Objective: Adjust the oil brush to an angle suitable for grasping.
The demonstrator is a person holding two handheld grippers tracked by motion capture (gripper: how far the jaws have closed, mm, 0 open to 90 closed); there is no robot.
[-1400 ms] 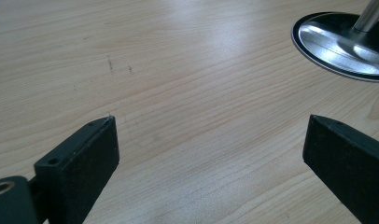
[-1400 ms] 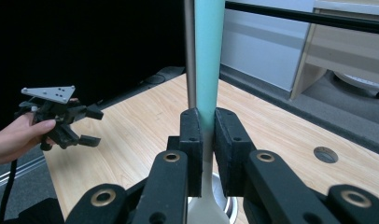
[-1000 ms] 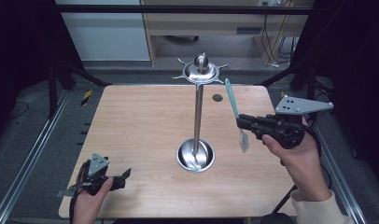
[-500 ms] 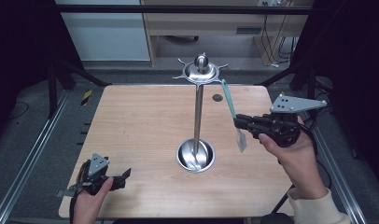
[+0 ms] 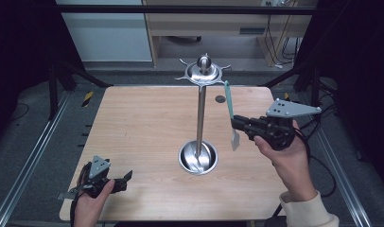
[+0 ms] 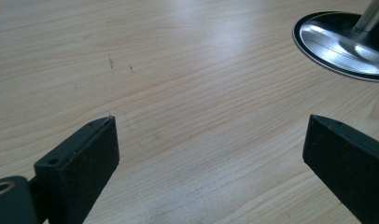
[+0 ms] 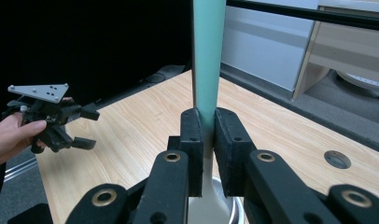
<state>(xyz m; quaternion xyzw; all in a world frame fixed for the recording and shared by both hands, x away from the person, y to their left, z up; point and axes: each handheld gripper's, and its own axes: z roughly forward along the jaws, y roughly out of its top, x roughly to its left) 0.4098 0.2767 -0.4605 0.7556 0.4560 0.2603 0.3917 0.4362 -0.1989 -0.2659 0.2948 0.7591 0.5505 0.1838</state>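
1. Teal-handled spatula point(image 5: 229, 113) stands nearly upright, clamped at mid-handle in the right gripper point(image 5: 238, 125), above the bench's point(image 5: 133, 123) right edge.
2. Left gripper point(image 5: 124, 178), jaws apart, sits at the near-left corner.

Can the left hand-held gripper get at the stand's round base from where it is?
Probably yes. The left hand-held gripper has open, empty jaws, and bare tabletop lies between it and the stand's round base; the spatula is off to the far side.
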